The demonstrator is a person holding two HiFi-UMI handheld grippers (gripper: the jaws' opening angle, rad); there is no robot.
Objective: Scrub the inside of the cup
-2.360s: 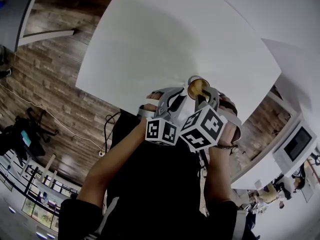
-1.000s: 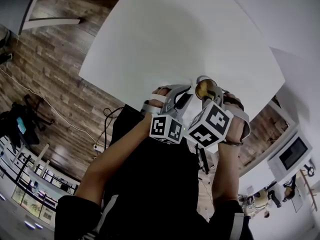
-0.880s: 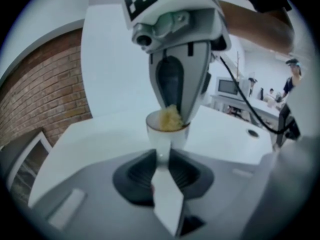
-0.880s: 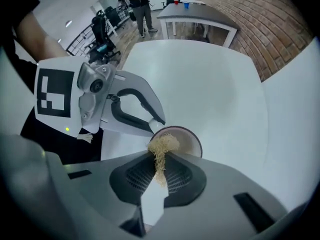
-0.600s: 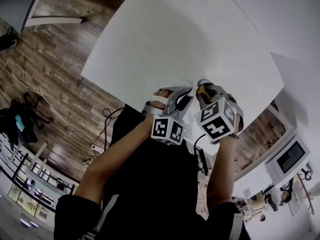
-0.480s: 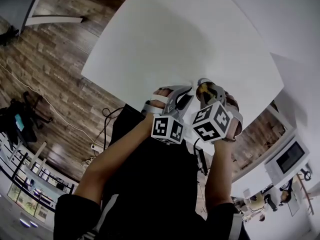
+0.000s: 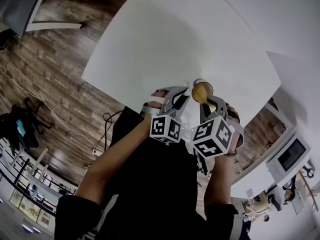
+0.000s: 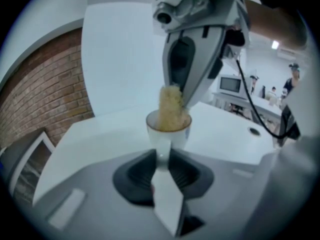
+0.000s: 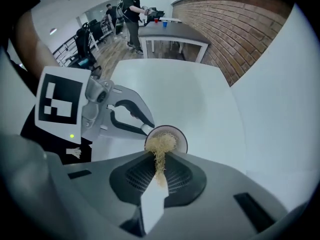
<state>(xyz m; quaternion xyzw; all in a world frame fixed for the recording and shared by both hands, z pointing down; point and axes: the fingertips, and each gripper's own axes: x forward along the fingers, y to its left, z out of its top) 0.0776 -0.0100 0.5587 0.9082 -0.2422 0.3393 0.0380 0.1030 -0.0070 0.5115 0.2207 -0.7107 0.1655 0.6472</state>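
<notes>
White table [image 7: 165, 39] fills centre, brightly lit. Dark wood-plank floor [image 7: 50, 69] at left; thin cable [image 7: 62, 123] trails across it. Brick wall [image 9: 250, 24] behind table, white wall [image 7: 285, 14] beside it. Dark table [image 9: 172, 33] farther back, person [image 9: 134, 6] standing at it. Microwave [image 8: 230, 85] on white counter [image 8: 250, 106]. Ceiling light [image 8: 274, 44] on. Shelves [image 7: 22, 196] at lower left edge, contents too small to tell.

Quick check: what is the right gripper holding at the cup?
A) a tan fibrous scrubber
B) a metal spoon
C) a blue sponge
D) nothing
A: the right gripper is shut on a tan fibrous scrubber whose end sits inside the cup.
</notes>
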